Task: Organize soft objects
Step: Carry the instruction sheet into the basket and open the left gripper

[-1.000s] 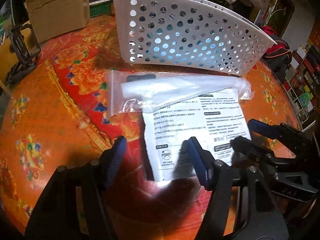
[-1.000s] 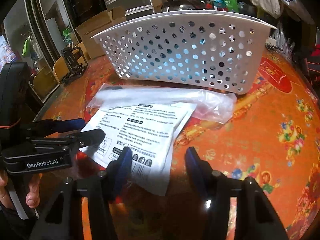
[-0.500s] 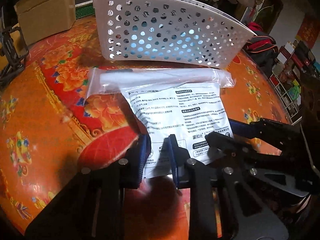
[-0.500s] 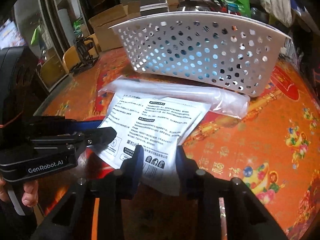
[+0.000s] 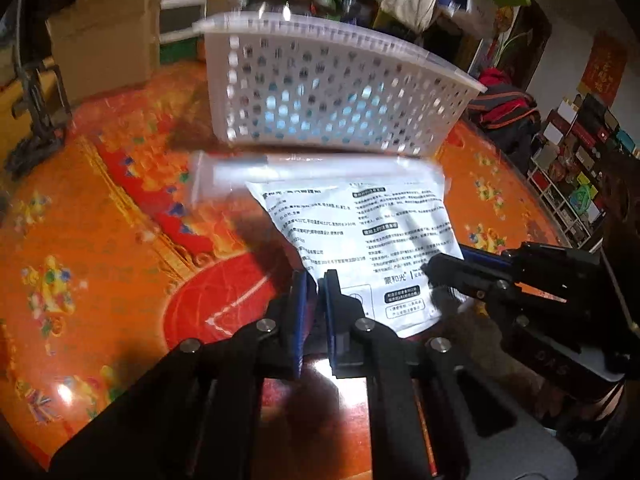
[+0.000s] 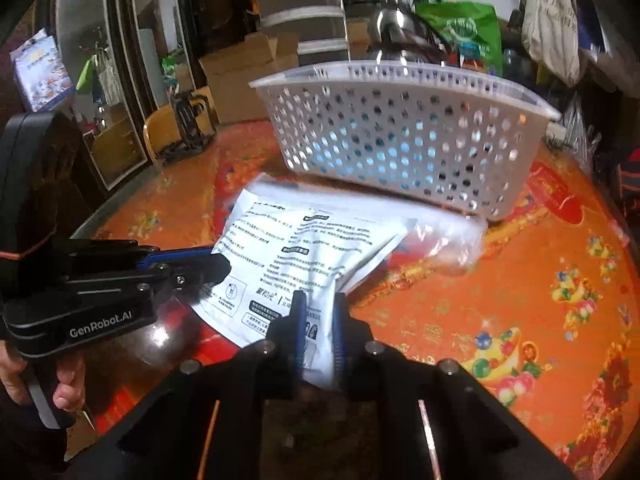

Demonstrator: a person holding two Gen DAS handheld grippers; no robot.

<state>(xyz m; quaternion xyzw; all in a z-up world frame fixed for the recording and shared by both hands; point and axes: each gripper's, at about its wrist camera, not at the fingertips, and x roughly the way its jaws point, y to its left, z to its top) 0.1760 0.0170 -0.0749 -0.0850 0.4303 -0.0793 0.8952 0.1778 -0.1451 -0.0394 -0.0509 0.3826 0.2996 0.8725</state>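
Grippers both pinch the near edge of the white printed pouch (image 5: 360, 240), left gripper (image 5: 316, 292) and right gripper (image 6: 318, 316) at separate corners so the floppy thing lifts flat, off the table (image 6: 520, 280), toward the perforated basket (image 6: 400, 140) just behind.

Behind the orange floral tablecloth (image 5: 100, 240) stand cardboard boxes (image 5: 104, 56), a steel kettle (image 6: 400, 36) and a green bag (image 6: 464, 32).
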